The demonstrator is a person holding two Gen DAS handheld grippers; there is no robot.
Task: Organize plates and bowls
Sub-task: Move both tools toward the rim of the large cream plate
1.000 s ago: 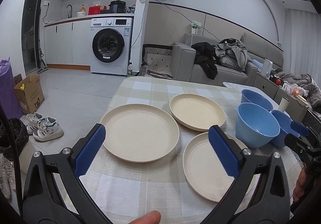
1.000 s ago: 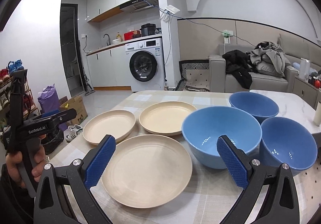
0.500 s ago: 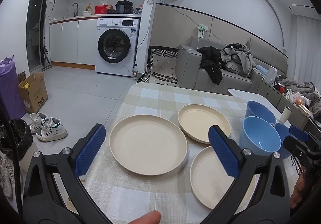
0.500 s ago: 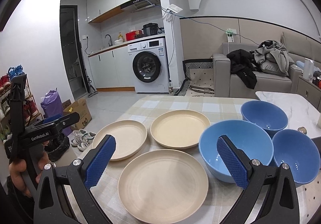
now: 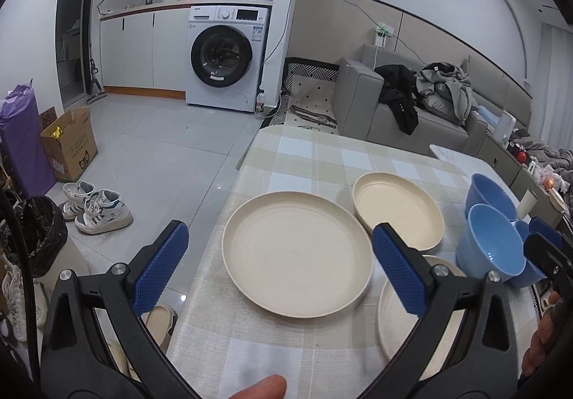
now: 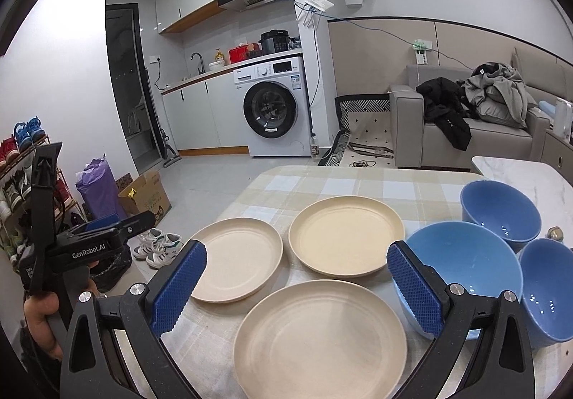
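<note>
Left gripper (image 5: pixel 279 270): blue ribbed pads spread wide, nothing held between them; it was seen over the table's left edge, above the left plate. In the right wrist view the same tool (image 6: pixel 104 241) was seen at far left, gripped by a hand (image 6: pixel 39 316); the lettering "GenRobot.AI" was legible on its black body.

Left plate (image 6: pixel 232 259): cream, shallow, laid flat on the checked tablecloth (image 6: pixel 358 184) near the table's left edge.

Rear plate (image 6: pixel 345 234): cream, set just beside the left plate, further from the cameras.

Front plate (image 6: pixel 318 338): cream, nearest the right wrist camera, framed between the right gripper's pads.

Right gripper (image 6: pixel 295 288): blue pads set wide apart, empty, held above the front plate.

Large bowl (image 6: pixel 465 263): blue, upright, just right of the front and rear plates.

Rear bowl (image 6: pixel 501 213): blue, upright, behind the large bowl.

Right bowl (image 6: pixel 548 288): blue, upright, close against the large bowl; whether they touched could not be told.

Background: a washing machine (image 6: pixel 275 105) was noted under the counter, its label too small to be read; a cardboard box (image 5: pixel 70 143) with green print, illegible, was noted on the floor.
</note>
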